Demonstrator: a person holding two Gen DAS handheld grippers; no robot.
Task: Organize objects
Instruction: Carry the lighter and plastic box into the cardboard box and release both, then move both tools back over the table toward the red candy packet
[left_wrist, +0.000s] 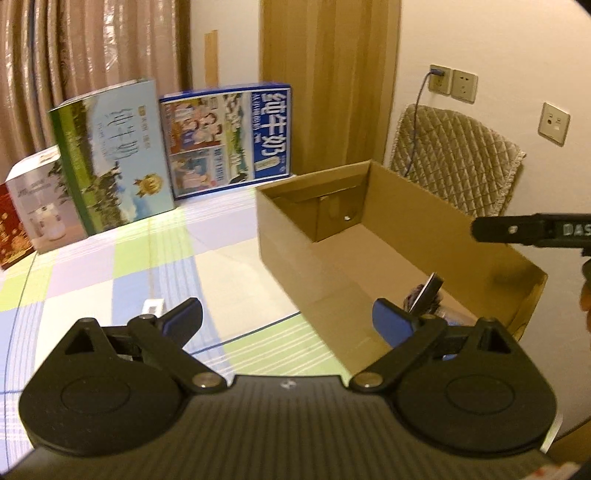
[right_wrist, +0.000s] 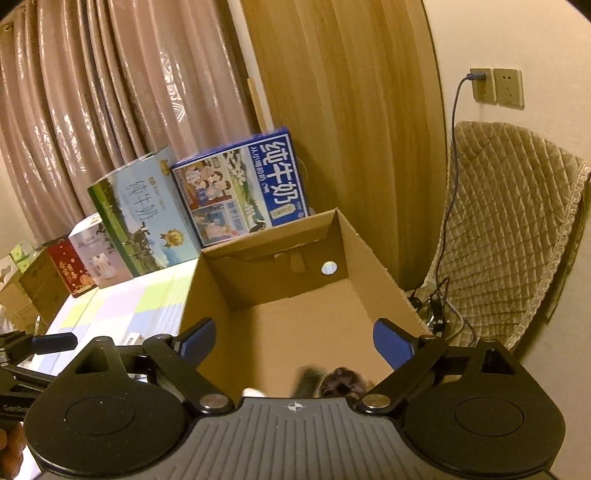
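Observation:
An open brown cardboard box (left_wrist: 295, 236) stands on the checked tablecloth (left_wrist: 122, 258); it also shows in the right wrist view (right_wrist: 221, 291). Small dark objects (left_wrist: 424, 293) lie at its near end, blurred in the right wrist view (right_wrist: 338, 382). A small white packet (left_wrist: 153, 306) lies on the cloth by my left fingertip. My left gripper (left_wrist: 288, 319) is open and empty, low beside the box's near left wall. My right gripper (right_wrist: 295, 339) is open and empty above the box's near end; part of it shows in the left wrist view (left_wrist: 517, 229).
Two milk cartons stand at the table's back: a green and light-blue one (left_wrist: 114, 155) and a blue one (left_wrist: 229, 140). A white box (left_wrist: 40, 199) and a red box (left_wrist: 11, 229) stand left of them. A quilted chair back (right_wrist: 509, 229) and cables (right_wrist: 439, 314) are right of the box.

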